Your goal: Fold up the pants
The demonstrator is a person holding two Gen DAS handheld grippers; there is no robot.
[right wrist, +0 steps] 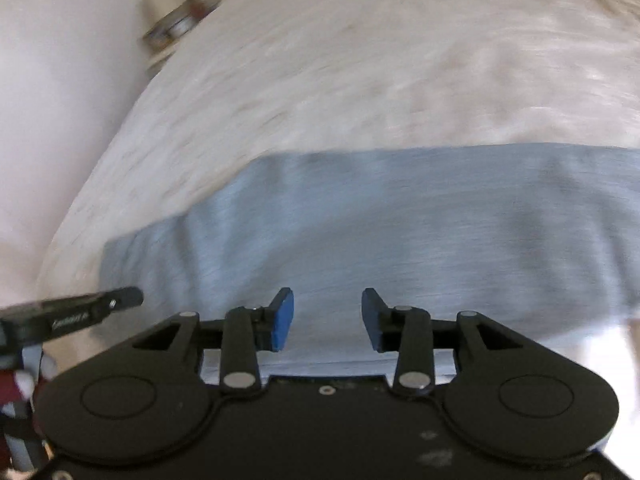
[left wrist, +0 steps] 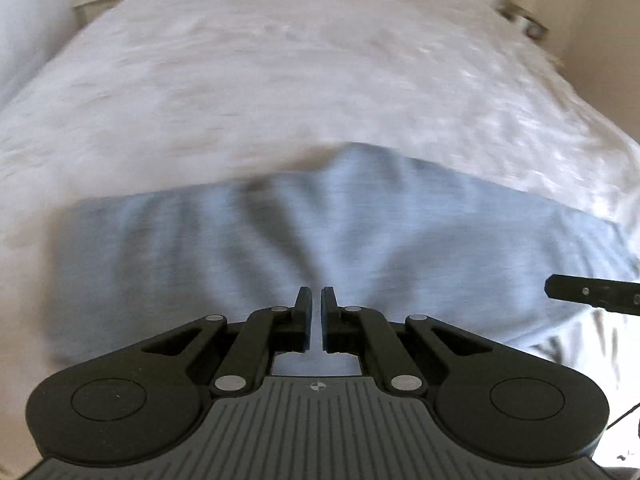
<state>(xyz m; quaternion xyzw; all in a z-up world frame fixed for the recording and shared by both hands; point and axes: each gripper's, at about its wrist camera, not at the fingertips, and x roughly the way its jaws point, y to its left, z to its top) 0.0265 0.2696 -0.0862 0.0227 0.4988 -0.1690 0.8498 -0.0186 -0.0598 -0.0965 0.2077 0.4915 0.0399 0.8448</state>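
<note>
Left gripper hovering low over one pair of pants on the bed — fingers nearly pressed together, pinching nothing; right gripper level — spread.

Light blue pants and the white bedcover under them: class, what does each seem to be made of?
Light blue pants: probably soft, matte knit cotton; they crease loosely without shine. White bedcover: looks like matte woven or textured fabric, though motion blur leaves the weave uncertain.

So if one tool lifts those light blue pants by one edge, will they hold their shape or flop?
Probably flop: the pants lie in soft creases across the bedspread, so the cloth looks thin and limp. They seem light, likely to drape and sag from a single pinch. The left tool is nearly closed; the right tool is open.
</note>
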